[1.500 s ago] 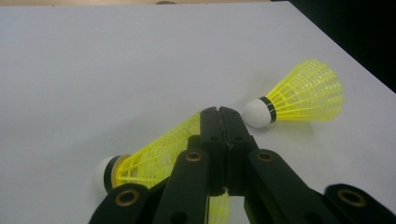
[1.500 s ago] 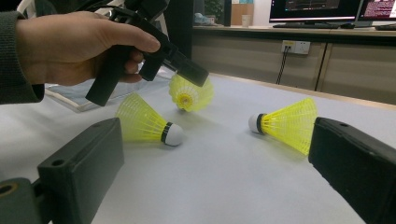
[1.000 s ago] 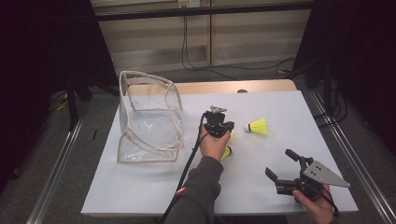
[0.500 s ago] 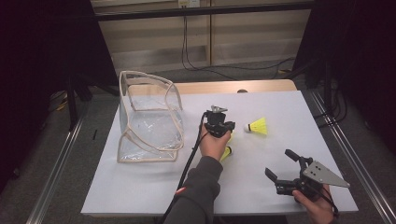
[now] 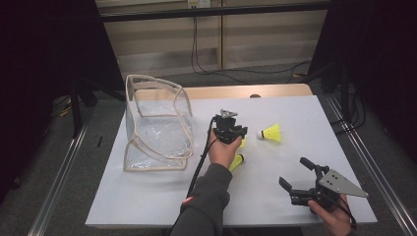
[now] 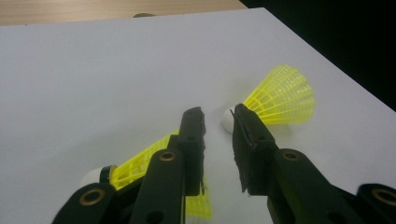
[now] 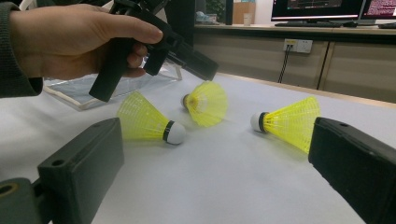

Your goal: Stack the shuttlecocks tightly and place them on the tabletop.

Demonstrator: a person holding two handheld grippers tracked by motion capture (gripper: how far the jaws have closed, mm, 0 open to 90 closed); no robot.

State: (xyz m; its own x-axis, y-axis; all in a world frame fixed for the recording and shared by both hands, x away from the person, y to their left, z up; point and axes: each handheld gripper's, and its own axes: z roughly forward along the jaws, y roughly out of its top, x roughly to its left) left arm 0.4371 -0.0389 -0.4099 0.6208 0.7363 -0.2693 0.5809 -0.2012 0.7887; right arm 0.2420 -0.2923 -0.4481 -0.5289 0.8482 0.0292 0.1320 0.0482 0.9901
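Note:
Three yellow shuttlecocks lie on the white table point(image 5: 162, 196). A hand holds my left gripper point(image 5: 241, 133) low over the middle shuttlecock point(image 7: 205, 102), whose skirt point(image 6: 140, 163) shows under the left-hand jaw. The jaws point(image 6: 218, 116) have just been opening and stand a little apart, with nothing pressed between the pads. The second shuttlecock point(image 5: 271, 132) lies just beyond the tips point(image 6: 280, 98), and the third point(image 5: 237, 161) by the wrist. My right gripper point(image 5: 293, 171) hovers wide open at the front right, facing all three, with nothing between its jaws point(image 7: 217, 135).
A clear plastic bag point(image 5: 157, 123) with a pale rim stands open on the table's left half. A black cable point(image 5: 196, 172) trails from the left gripper along the forearm. Metal rails run along both sides of the table.

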